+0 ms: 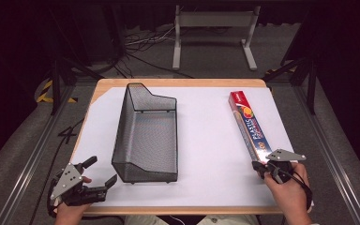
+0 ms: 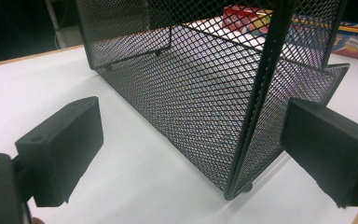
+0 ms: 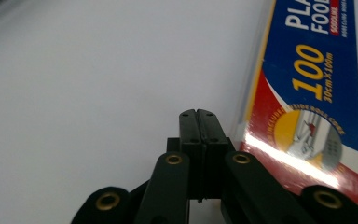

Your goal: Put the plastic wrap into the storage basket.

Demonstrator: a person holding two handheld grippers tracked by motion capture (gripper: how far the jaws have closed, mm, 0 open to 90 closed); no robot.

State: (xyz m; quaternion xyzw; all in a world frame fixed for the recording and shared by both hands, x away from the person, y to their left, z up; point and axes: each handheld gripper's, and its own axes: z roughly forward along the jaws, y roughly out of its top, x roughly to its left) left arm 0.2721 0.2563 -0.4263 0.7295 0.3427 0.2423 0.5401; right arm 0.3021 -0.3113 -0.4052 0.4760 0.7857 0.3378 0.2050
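Note:
A black wire-mesh basket [image 1: 145, 136] stands on the white sheet left of the middle; its near corner [image 2: 242, 140] rises close in the left gripper view. My left gripper [image 1: 102, 171] rests at the table's front left corner, open, its jaws wide apart with nothing between them, just short of the basket. A long blue and red box of plastic food wrap [image 1: 251, 126] lies lengthwise on the right side. My right gripper [image 1: 261, 167] is shut and empty, its tips beside the left edge of the box's near end [image 3: 307, 116].
A white sheet [image 1: 206, 140] covers most of the wooden table [image 1: 178, 82]. Beyond the table's far edge stand a white metal stand [image 1: 213, 33] and loose cables [image 1: 140, 42] on the grey floor. Black frame rails run along both sides.

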